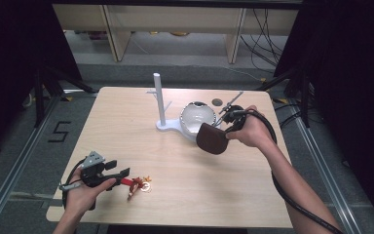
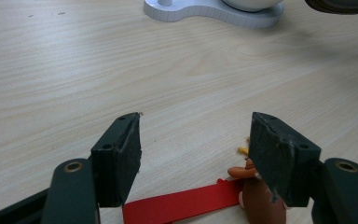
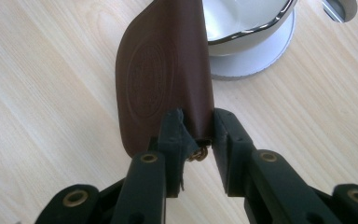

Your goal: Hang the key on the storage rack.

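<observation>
My right gripper (image 1: 221,128) is shut on the edge of a brown leather pouch (image 1: 211,139), which hangs just in front of a white bowl (image 1: 197,117) on a white stand (image 1: 168,126) with an upright post (image 1: 158,97). In the right gripper view the jaws (image 3: 196,133) pinch the pouch (image 3: 163,74) beside the bowl (image 3: 242,18). My left gripper (image 1: 124,173) stands open near the table's front left, over a keychain (image 1: 137,184). Its red strap (image 2: 182,203) and brown figure (image 2: 261,203) lie low between the open jaws (image 2: 196,149), close to the right one.
A small dark disc (image 1: 217,102) and a thin metal rod (image 1: 233,101) lie behind the bowl. Pale shelving (image 1: 175,29) stands beyond the wooden table (image 1: 126,122). The stand's base (image 2: 205,11) sits far ahead of the left gripper.
</observation>
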`<action>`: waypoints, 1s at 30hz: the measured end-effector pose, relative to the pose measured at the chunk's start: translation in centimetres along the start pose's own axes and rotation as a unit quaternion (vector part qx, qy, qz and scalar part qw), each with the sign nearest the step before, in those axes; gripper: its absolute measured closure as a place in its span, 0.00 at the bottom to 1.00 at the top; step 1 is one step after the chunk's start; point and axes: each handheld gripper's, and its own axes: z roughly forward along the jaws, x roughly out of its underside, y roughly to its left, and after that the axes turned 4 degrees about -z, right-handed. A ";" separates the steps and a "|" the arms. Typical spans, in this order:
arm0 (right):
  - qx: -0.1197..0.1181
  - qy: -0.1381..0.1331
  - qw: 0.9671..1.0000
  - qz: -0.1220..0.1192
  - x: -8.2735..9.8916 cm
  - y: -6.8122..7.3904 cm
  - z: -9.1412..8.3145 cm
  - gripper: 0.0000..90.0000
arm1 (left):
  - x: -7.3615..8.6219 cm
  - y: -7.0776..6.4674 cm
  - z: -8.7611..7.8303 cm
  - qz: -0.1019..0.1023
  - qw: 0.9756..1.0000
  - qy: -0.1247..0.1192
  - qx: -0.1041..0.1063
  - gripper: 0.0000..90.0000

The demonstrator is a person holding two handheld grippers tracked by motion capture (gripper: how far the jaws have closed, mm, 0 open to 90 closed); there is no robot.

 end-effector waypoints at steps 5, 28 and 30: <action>0.004 -0.004 1.000 -0.002 -0.3 -0.2 -0.2 0.83 | 0.0 0.0 0.0 -0.001 1.000 -0.001 0.000 0.38; 0.018 -0.022 1.000 0.002 -2.8 -1.2 -0.9 0.83 | 0.1 0.0 0.0 -0.002 1.000 -0.007 0.005 0.37; 0.020 -0.024 1.000 0.001 -3.0 -1.3 -0.9 0.83 | 0.1 0.1 0.0 -0.002 1.000 -0.007 0.006 0.37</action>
